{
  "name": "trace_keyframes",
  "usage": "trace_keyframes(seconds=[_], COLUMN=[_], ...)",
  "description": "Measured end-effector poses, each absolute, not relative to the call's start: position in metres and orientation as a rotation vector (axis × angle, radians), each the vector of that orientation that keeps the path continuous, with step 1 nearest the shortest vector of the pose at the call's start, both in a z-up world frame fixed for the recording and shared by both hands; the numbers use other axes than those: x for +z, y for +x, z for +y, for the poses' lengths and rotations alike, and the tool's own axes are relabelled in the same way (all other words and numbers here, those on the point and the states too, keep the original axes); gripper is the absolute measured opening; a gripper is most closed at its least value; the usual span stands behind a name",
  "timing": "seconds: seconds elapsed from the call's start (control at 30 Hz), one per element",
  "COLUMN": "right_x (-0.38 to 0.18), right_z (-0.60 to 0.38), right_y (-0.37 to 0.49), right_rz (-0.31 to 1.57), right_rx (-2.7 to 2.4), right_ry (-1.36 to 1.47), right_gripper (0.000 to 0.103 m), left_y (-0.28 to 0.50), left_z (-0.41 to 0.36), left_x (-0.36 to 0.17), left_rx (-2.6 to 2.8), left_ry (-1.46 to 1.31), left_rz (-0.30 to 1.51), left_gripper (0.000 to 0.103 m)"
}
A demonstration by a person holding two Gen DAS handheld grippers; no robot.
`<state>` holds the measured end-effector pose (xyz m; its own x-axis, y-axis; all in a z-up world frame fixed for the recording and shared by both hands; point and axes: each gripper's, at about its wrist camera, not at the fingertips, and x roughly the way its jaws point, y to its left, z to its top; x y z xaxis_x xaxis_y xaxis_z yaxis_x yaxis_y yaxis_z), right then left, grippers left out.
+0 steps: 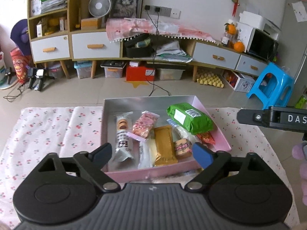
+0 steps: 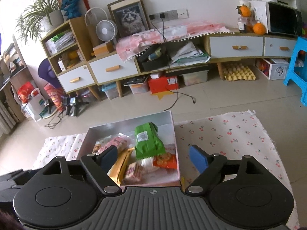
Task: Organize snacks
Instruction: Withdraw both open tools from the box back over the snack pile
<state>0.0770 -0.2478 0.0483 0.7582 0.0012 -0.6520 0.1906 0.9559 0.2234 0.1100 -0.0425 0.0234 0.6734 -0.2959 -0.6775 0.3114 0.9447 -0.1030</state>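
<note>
Left gripper (image 1: 152, 153): your jaws are spread wide at the bottom of the frame, blue pads gripping nothing, hovering over the box's near edge.
Right gripper (image 2: 153, 160): same deal, splayed and empty.
Box (image 1: 153, 172): shallow pink cardboard tray with a silvery inside, sitting mid-frame on the cherry-print cloth (image 1: 48, 130).
Snacks: all inside the box. A puffy green pack (image 1: 189, 119) lies on top at the upper right, a flat gold bar (image 1: 165, 145) in the middle, a crinkly white cookie sleeve (image 1: 122, 140) on the left.

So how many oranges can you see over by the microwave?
2. One orange sits higher up, left of the microwave; the other orange sits lower, right beside it on the cabinet top. More could be hidden behind the jars there.
</note>
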Motion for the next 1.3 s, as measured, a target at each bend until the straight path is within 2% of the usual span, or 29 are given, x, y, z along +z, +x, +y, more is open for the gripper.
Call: trace_keyframes(seconds=[0.37,0.63,0.9,1.0,1.23,1.3], right_x=[0.046,0.022,-0.015,-0.027,-0.048,-0.052], right_z=[-0.242,-0.249,-0.256,-0.259,-0.260,-0.260], right_y=[0.049,0.041,0.045,0.047,0.052,0.055], right_rz=[0.717,0.742,0.877,0.905,0.940,0.940], right_rx=[-0.113,-0.124,-0.153,-0.157,-0.149,-0.152], right_ry=[0.264,0.267,0.217,0.205,0.169,0.176], right_gripper=[0.087,0.088,0.088,0.088,0.088,0.088], left_y=[0.088,0.082,0.084,0.086,0.090,0.087], left_z=[-0.027,-0.029,-0.044,-0.049,-0.062,-0.068], left_x=[0.017,-0.005,-0.029,-0.039,-0.054,-0.057], left_rx=[-0.316,-0.337,-0.485,-0.526,-0.613,-0.639], left_ry=[0.047,0.068,0.198,0.231,0.293,0.339], left_rz=[0.793,0.822,0.816,0.814,0.818,0.797], left_gripper=[0.100,0.100,0.098,0.092,0.064,0.062])
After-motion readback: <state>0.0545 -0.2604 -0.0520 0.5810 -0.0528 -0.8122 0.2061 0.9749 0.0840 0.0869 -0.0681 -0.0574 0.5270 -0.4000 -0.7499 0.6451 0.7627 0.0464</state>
